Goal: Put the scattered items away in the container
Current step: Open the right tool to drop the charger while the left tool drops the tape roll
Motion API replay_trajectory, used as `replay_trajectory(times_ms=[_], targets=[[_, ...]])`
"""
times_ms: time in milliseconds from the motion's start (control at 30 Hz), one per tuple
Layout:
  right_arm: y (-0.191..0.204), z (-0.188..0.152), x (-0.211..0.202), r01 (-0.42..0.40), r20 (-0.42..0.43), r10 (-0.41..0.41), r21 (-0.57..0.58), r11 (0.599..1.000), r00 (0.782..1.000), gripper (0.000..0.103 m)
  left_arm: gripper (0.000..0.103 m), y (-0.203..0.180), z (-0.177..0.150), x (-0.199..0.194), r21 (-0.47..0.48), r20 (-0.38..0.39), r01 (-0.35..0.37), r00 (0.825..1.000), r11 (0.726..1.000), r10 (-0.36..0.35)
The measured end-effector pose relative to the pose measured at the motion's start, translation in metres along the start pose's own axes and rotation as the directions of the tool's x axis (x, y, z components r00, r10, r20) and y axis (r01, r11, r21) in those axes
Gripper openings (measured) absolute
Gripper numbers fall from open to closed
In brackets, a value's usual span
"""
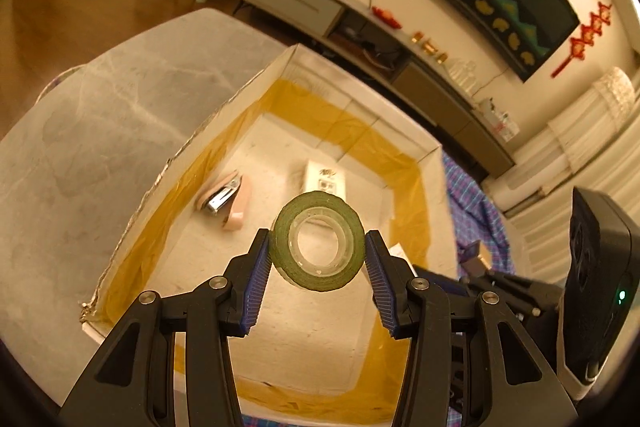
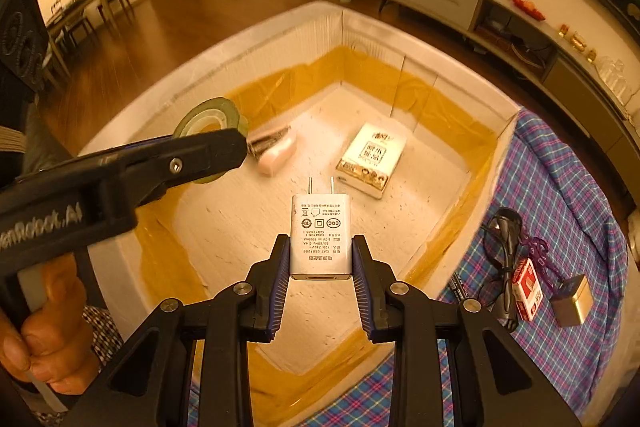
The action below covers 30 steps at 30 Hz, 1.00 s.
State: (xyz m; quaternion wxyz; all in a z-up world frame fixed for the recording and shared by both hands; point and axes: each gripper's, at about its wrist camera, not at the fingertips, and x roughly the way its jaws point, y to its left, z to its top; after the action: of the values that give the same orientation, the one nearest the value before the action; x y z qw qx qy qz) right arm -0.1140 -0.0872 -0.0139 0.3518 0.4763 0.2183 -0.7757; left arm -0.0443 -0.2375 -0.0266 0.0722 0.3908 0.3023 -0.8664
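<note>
Two pairs of fingers are loaded: the left gripper [image 1: 318, 259] pinches a green roll of tape with a clear plastic core [image 1: 318, 257] by its sides, and the right gripper [image 2: 320, 261] clamps a white plug-in charger [image 2: 320, 235], prongs pointing away. Both hang above the white foam box lined with yellow tape [image 2: 256, 39], where a pink stapler [image 2: 276, 149] and a small printed carton [image 2: 370, 161] lie apart. Beside the box, on the blue plaid cloth [image 2: 568, 187], rest black glasses [image 2: 506, 259], a red-and-white pack [image 2: 528, 289] and a gold cube [image 2: 570, 301].

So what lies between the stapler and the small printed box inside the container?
Nothing: in the right wrist view, bare white floor separates the stapler from the printed box inside the container.
</note>
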Motion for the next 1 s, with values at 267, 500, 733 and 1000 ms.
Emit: replay_trajectory(times_ms=[267, 500, 733, 1000], targets=[[-0.009, 0.013, 0.028, 0.040, -0.091, -0.045, -0.049, 0.998, 0.995, 0.032, 0.050, 0.001, -0.001, 0.008, 0.014, -0.016, -0.055, 0.998, 0.998, 0.055], [-0.012, 0.015, 0.026, 0.046, -0.080, -0.048, -0.030, 0.999, 0.996, 0.032, 0.050, 0.000, -0.001, 0.011, 0.014, -0.028, -0.065, 0.997, 0.998, 0.065], [-0.008, 0.010, 0.022, 0.041, -0.070, -0.043, -0.031, 0.999, 0.997, 0.032, 0.050, -0.004, -0.002, 0.008, 0.030, -0.014, -0.070, 0.997, 0.997, 0.070], [-0.014, 0.008, 0.005, 0.000, -0.025, 0.000, 0.015, 1.000, 1.000, 0.033, 0.054, 0.004, 0.002, 0.001, -0.031, -0.013, 0.017, 1.000, 0.999, -0.017]])
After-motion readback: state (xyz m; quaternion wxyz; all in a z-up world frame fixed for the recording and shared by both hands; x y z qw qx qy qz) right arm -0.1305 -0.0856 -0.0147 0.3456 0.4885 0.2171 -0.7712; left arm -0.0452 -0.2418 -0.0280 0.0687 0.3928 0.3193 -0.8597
